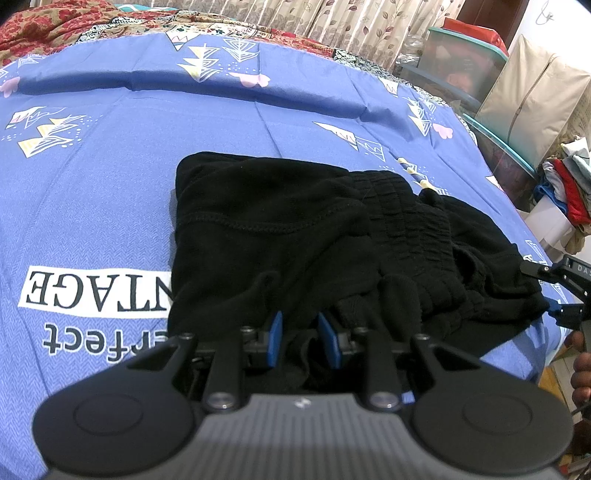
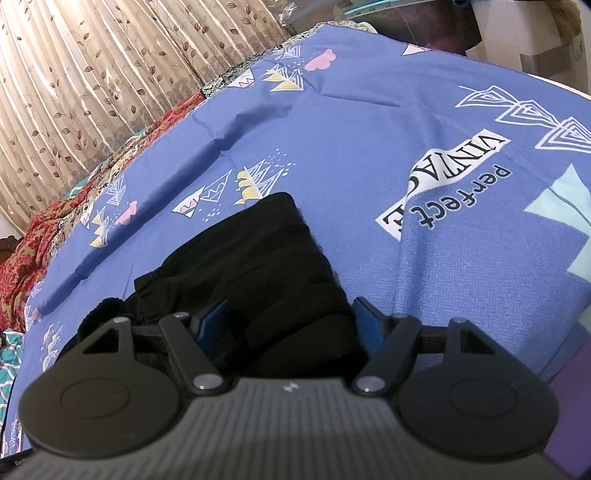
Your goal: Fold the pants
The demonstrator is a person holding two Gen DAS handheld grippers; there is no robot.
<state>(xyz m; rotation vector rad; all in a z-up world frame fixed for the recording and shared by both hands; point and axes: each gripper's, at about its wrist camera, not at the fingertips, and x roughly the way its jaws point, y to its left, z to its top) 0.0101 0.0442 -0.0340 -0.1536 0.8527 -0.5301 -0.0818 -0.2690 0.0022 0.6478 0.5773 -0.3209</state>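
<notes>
The black pants (image 1: 295, 236) lie bunched mid-frame on the blue bed sheet (image 1: 110, 166). Left tongs (image 1: 300, 341) pinch an edge; right tongs (image 2: 291, 325) are spread around the cloth. Next, I think, right tongs must squeeze, then fold.

A bed carries everything, spread with a blue printed sheet (image 1: 110, 206) bearing triangle motifs and the words "perfect VINTAGE". Black pants (image 1: 295, 236), bunched and partly folded, lie directly on it near the front edge. A red floral blanket (image 1: 55, 26) lies along the far side.
</notes>
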